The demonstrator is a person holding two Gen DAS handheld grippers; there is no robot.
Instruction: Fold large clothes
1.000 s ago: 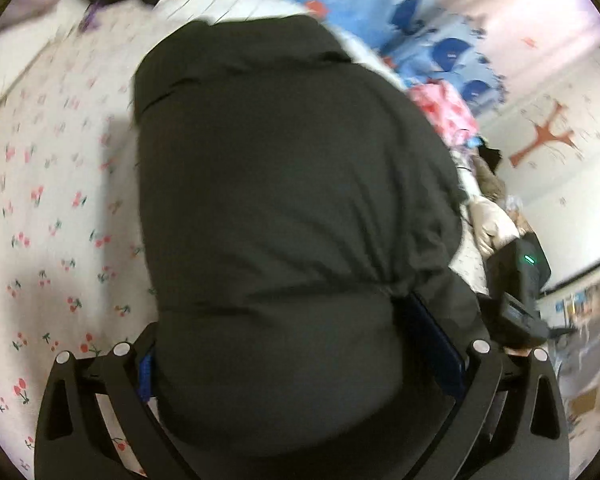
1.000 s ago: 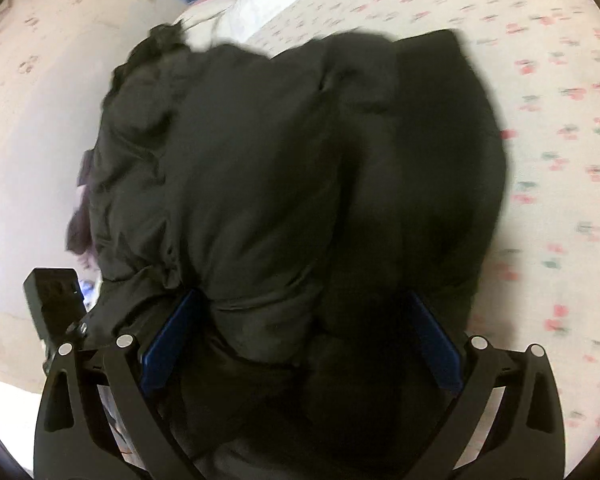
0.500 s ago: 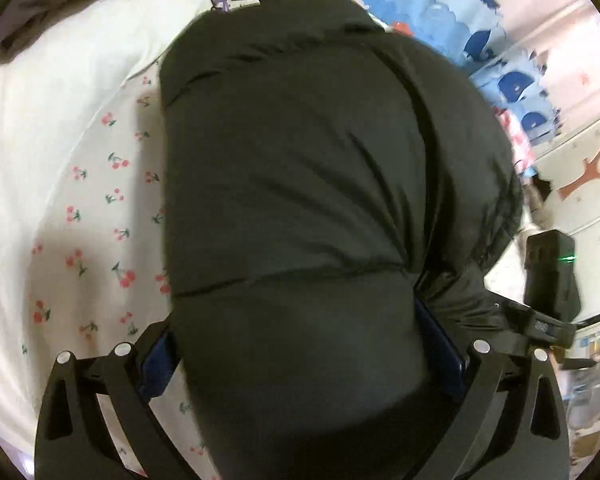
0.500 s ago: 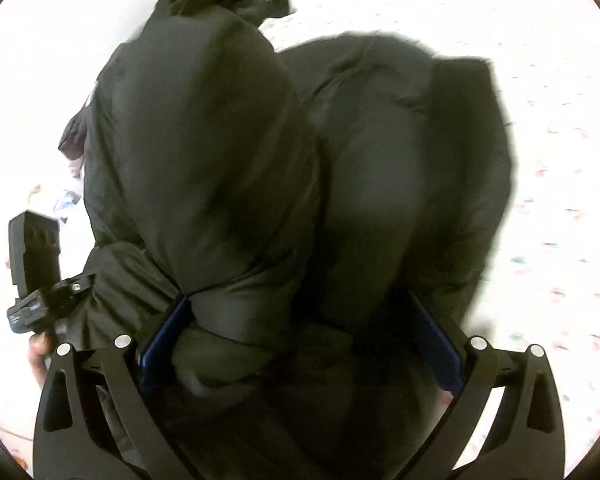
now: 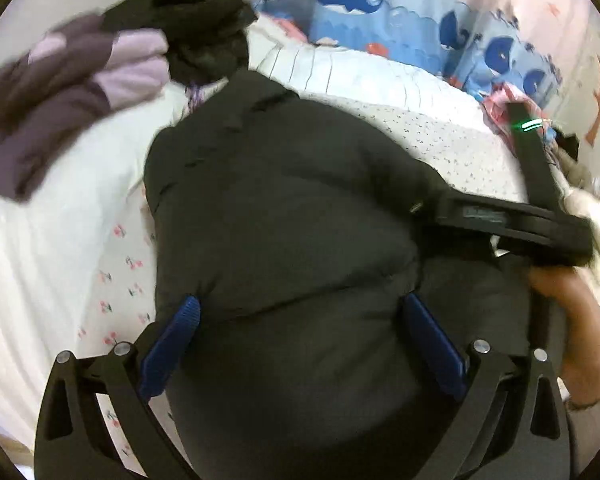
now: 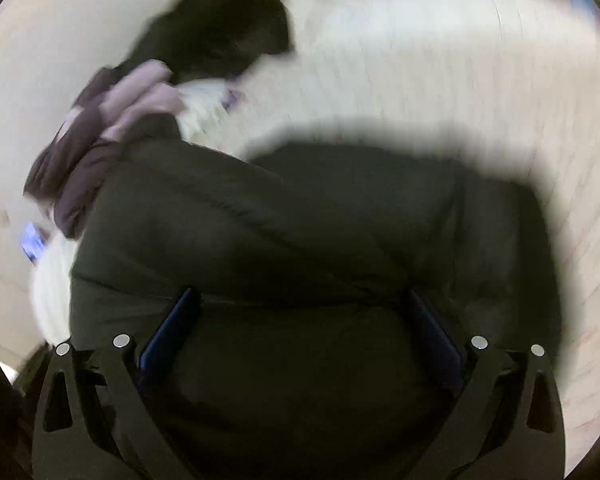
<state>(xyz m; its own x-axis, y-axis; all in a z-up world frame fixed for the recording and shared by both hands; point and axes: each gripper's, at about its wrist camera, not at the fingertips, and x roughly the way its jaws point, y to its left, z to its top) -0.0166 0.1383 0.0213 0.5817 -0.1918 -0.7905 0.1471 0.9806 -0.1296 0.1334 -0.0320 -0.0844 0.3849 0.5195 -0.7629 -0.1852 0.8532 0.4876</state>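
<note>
Over the bed: a bulky dark olive-black padded jacket [image 5: 284, 216] is bunched between both tools, above a white bedsheet printed with small red cherries [image 5: 116, 280].
Jacket look: thick quilted panels with stitched seams, puffed and rounded, doubled over into a thick bundle; a collar edge shows at its far end in the left wrist view.
Jacket in right wrist view: the same dark padded mass [image 6: 300, 240] fills the lower half; its outline is blurred.
Left hand-held gripper [image 5: 300, 332]: its blue-padded fingers [image 5: 170, 340] stand wide apart with the thick fold of jacket packed between them, clamped on the fabric.
Right hand-held gripper [image 6: 304, 336]: its blue pads [image 6: 168, 332] are likewise spread around a fat roll of the jacket and grip it.
Right tool seen from left: its black body [image 5: 516, 224] lies across the jacket's right side, a green light on its upright part, with the person's bare hand [image 5: 580, 320] beneath it.
Beyond: a crumpled purple and lilac garment [image 5: 68, 96] and a black garment [image 5: 204, 28] lie at the bed's far end, near a blue whale-print cloth [image 5: 372, 12].
</note>
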